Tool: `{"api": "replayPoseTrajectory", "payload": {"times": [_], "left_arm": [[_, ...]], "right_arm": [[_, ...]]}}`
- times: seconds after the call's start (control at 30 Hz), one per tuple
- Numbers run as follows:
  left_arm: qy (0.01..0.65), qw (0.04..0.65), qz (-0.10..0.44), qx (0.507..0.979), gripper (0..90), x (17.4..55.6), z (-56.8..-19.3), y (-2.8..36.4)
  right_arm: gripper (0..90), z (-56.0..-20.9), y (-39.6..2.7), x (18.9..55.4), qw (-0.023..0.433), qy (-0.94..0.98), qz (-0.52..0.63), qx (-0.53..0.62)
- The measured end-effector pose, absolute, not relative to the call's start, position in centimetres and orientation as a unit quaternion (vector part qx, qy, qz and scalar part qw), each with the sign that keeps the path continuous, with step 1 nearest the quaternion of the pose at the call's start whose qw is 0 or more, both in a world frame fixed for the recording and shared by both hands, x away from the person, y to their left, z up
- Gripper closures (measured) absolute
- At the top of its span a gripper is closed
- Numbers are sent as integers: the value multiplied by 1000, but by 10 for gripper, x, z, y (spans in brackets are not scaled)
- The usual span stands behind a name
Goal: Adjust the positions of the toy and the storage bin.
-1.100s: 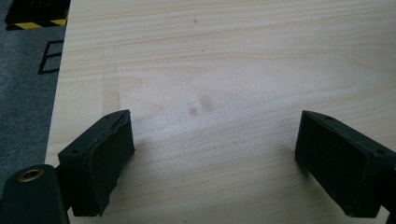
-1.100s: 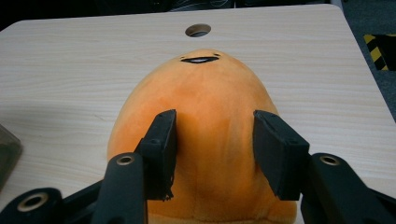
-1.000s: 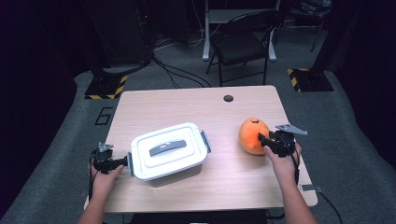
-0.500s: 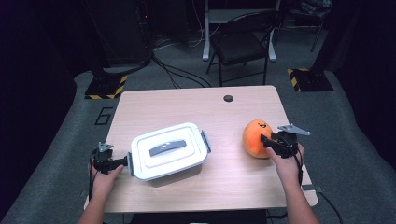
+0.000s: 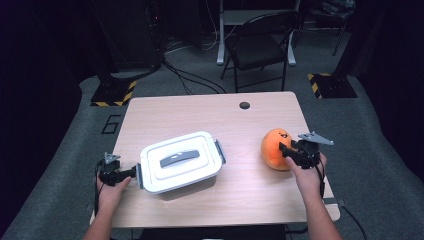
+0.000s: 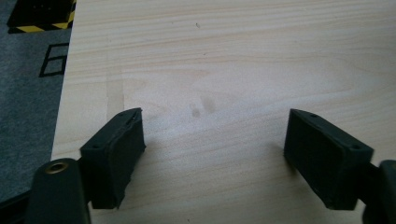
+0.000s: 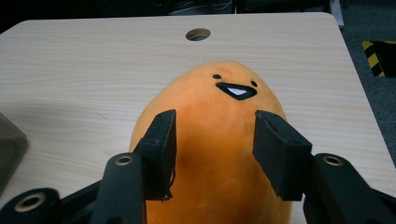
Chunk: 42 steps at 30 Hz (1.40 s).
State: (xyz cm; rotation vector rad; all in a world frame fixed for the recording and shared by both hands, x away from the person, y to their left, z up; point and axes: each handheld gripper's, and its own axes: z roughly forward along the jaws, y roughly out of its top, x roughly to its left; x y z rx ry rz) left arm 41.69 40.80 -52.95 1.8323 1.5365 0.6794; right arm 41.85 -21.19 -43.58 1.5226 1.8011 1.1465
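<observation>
An orange egg-shaped plush toy (image 5: 274,147) with a small black face (image 7: 236,88) stands on the right part of the table. My right gripper (image 5: 286,150) reaches it from the right, and its two black pads (image 7: 161,149) press into the soft body from both sides. A white lidded container (image 5: 181,161) with a grey handle lies left of centre. My left gripper (image 5: 131,173) sits level at the container's left end, at its side latch. Its jaws (image 6: 212,158) are open with bare wood between them, and they have just been closing a little.
The wooden table (image 5: 200,115) has a round cable hole (image 5: 244,105) near its far edge. A dark corner of the container (image 7: 9,144) shows at the left of the right gripper view. Behind the table stand a folding chair (image 5: 260,50) and floor cables.
</observation>
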Motion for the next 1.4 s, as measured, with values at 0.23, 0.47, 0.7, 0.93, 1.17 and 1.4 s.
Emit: {"api": "replayPoseTrajectory", "payload": {"times": [0.23, 0.47, 0.7, 0.93, 1.17, 1.4], "left_arm": [[589, 331, 235, 699, 447, 415, -522, 410], [566, 349, 227, 711, 497, 414, -503, 410], [557, 368, 227, 709, 491, 410, -483, 415], [547, 387, 229, 706, 457, 408, -464, 411], [530, 396, 225, 715, 441, 411, -458, 402], [525, 402, 215, 719, 454, 411, -456, 397]], "right_arm": [[485, -433, -207, 417, 264, 667, 422, 555], [485, -435, -204, 417, 262, 670, 421, 552], [484, -436, -201, 416, 263, 674, 422, 547], [484, -434, -194, 415, 262, 681, 425, 536], [477, -431, -170, 411, 259, 707, 427, 501], [480, -435, -139, 408, 241, 736, 432, 462]]}}
